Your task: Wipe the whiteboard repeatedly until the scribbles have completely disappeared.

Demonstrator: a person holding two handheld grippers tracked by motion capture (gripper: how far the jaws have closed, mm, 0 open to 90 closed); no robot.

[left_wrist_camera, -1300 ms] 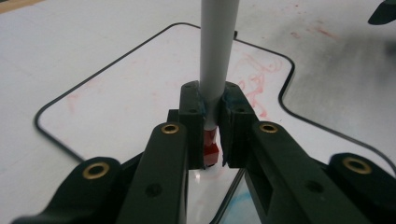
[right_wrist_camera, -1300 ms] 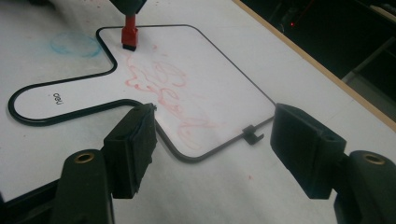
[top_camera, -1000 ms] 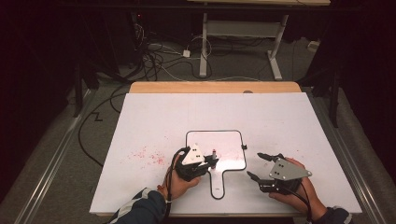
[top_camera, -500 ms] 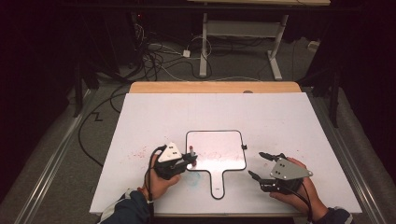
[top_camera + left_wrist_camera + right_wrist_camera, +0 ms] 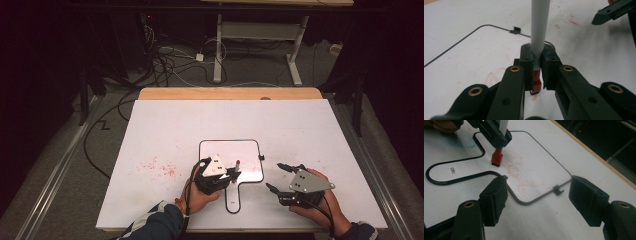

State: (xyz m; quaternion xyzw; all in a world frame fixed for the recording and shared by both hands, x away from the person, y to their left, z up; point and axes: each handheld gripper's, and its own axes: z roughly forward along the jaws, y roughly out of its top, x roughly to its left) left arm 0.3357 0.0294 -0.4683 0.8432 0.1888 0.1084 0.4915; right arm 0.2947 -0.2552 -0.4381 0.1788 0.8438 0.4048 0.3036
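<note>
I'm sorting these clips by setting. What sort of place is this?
Probably a lab or workshop rather than a home: a white-topped table stands on a grey floor, loose cables run behind it, and a plain desk frame sits in a dark, bare background.

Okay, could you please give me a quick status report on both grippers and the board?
Left hand-held gripper shut on white marker with red eraser end, red end down on small paddle-shaped whiteboard. Right hand-held gripper open, empty, beside board. Faint red scribbles remain. Nothing in the way.
</note>
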